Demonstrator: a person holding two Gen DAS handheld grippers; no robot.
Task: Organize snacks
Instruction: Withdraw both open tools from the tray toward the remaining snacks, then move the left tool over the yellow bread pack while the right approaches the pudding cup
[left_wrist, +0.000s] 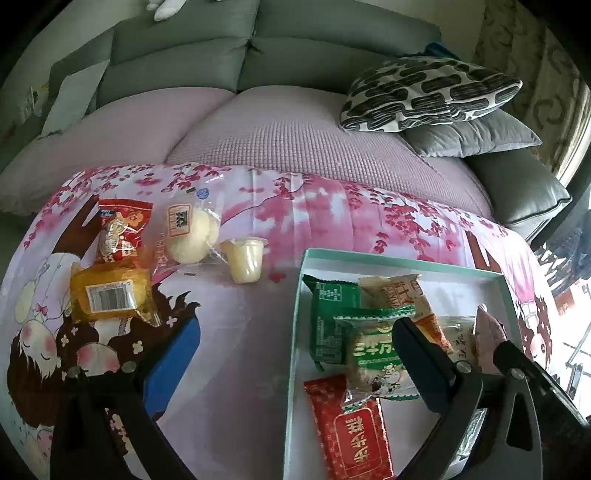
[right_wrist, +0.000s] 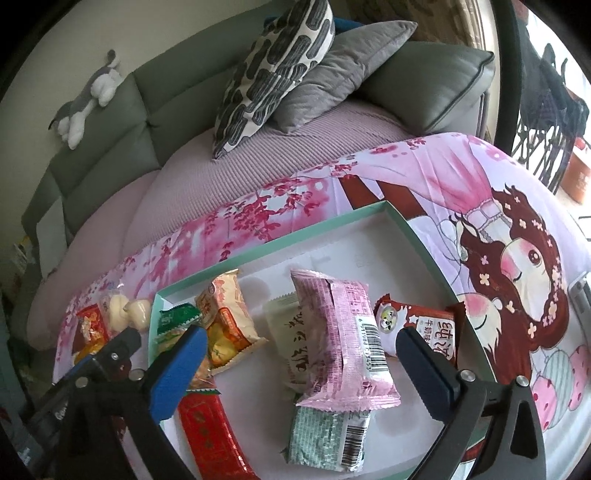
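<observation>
Crinkly foil packets (right_wrist: 343, 332) fill the shallow (mint-edged) cardboard tray (right_wrist: 280, 232).

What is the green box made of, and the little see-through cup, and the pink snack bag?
The green box looks like cardboard: thin, stiff, straight walls, matte white inside. The little cup seems to be clear plastic, as pale filling shows through its shiny sides. The pink snack bag looks like plastic film, glossy and crinkled, with zigzag sealed ends; I can't tell if it has foil inside.

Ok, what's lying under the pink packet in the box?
The pink packet overlaps a white packet and a pale green packet. Anything beneath its middle is covered.
</observation>
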